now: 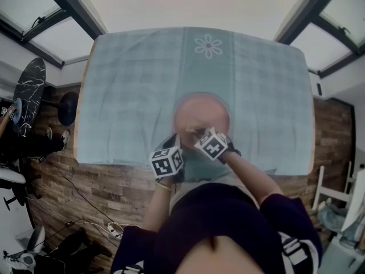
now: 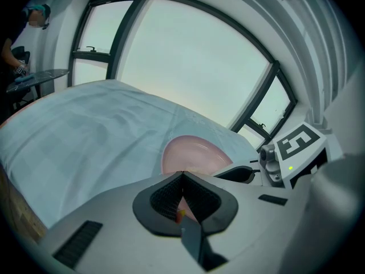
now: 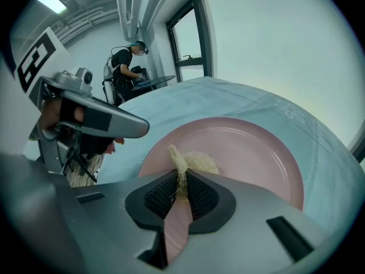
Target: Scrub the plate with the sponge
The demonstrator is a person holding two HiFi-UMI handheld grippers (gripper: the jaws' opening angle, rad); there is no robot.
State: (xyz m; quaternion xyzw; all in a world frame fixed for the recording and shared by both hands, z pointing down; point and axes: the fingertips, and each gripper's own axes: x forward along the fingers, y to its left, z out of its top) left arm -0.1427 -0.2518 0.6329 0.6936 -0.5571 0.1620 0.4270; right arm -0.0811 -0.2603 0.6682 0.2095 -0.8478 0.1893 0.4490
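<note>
A round pink plate point(image 1: 202, 110) lies on the blue checked tablecloth point(image 1: 131, 84), close to the table's near edge. My left gripper point(image 2: 182, 177) is at the plate's point(image 2: 191, 154) near rim, jaws closed with the pink rim wedged between them. My right gripper point(image 3: 181, 176) is shut on a pale fibrous sponge point(image 3: 194, 161), which rests on the near part of the plate point(image 3: 251, 147). In the head view the left gripper point(image 1: 175, 142) and the right gripper point(image 1: 197, 133) sit side by side at the plate's front edge.
The cloth has a flower print point(image 1: 209, 45) at the far side. A dumbbell point(image 1: 68, 107) and a marbled board point(image 1: 28, 93) lie on the wooden floor at the left. A person point(image 3: 125, 67) stands at another table far behind.
</note>
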